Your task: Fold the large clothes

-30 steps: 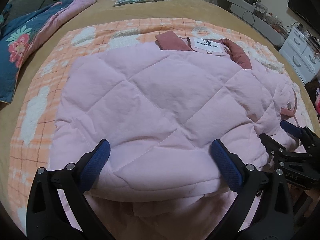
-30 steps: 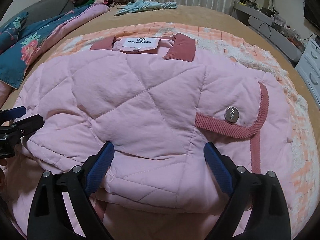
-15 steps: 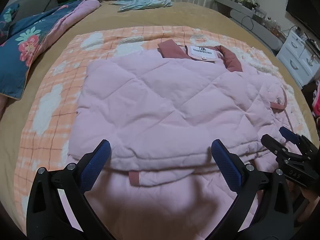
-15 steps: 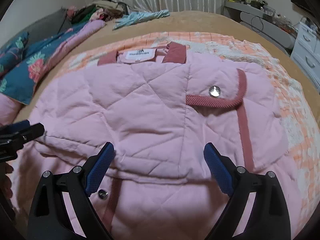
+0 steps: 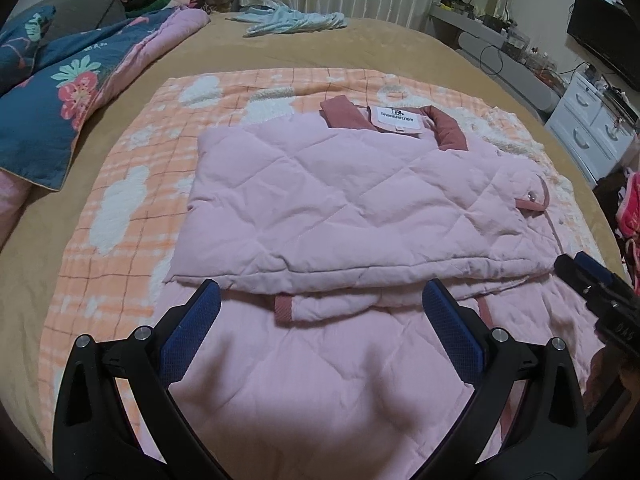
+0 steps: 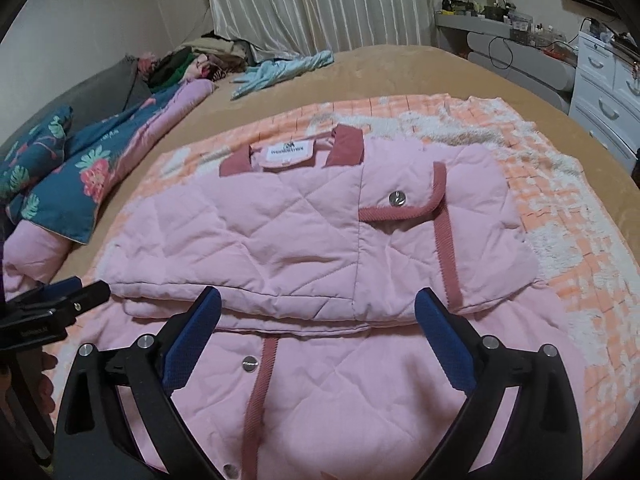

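Both pairs of blue-padded fingers are spread wide and pinch nothing: my left gripper (image 5: pixel 320 316) hangs above the near half of the pale pink quilted jacket with dusty-rose trim (image 5: pixel 352 208), and my right gripper (image 6: pixel 316 324) hangs beside it over the same garment.

What worries me is the folded layer. It lies loose on top, puffy and springy by the look of it, so I judge it could slide or open out if I catch only its upper ply when I next grip. A pinch that misses the lower plies would drag the top one askew and spoil the edge. The rose cuff (image 5: pixel 285 307) poking out under that edge could also snag a finger. With my two grippers near each other, an uneven lift would skew the fold.

The jacket lies on the orange-and-white checked fleece blanket (image 5: pixel 132 184) spread over the tan bed (image 5: pixel 380 44). Its collar end, with the white label (image 6: pixel 287 151), points away from me. The upper part is doubled over, its fold edge running crosswise just beyond my fingertips. A rose-piped pocket flap with a silver snap (image 6: pixel 396 199) faces up on the right, and the rose placket with more snaps runs toward me below the fold.
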The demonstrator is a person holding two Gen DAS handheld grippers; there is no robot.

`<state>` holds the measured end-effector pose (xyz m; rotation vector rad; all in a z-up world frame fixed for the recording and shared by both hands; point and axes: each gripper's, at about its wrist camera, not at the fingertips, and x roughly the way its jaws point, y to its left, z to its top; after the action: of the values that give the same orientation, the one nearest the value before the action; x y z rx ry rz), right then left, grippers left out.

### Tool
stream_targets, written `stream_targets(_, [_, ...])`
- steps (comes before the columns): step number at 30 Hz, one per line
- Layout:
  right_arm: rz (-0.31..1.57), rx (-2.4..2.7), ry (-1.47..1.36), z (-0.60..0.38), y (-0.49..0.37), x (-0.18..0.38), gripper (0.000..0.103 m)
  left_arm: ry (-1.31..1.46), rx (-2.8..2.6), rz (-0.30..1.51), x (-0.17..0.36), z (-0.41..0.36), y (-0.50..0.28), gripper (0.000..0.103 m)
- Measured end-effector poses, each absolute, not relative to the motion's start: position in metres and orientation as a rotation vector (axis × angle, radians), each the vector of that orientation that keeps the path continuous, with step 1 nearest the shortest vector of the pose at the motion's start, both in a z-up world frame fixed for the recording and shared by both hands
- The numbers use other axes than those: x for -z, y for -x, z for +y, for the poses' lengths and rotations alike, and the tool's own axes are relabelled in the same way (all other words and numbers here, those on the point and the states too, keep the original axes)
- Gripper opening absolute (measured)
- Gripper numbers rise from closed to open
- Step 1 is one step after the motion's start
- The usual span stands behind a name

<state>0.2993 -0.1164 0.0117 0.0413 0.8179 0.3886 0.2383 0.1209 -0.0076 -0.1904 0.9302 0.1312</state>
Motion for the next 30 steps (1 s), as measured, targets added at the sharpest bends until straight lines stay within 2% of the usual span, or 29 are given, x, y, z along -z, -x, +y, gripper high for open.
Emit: stream_targets(30, [0.625, -0.377, -0.006, -0.147, -0.228, -0.095, 0.099, 0.194, -0.127, 0.758, -0.071, 0.106, -0.165, 0.095])
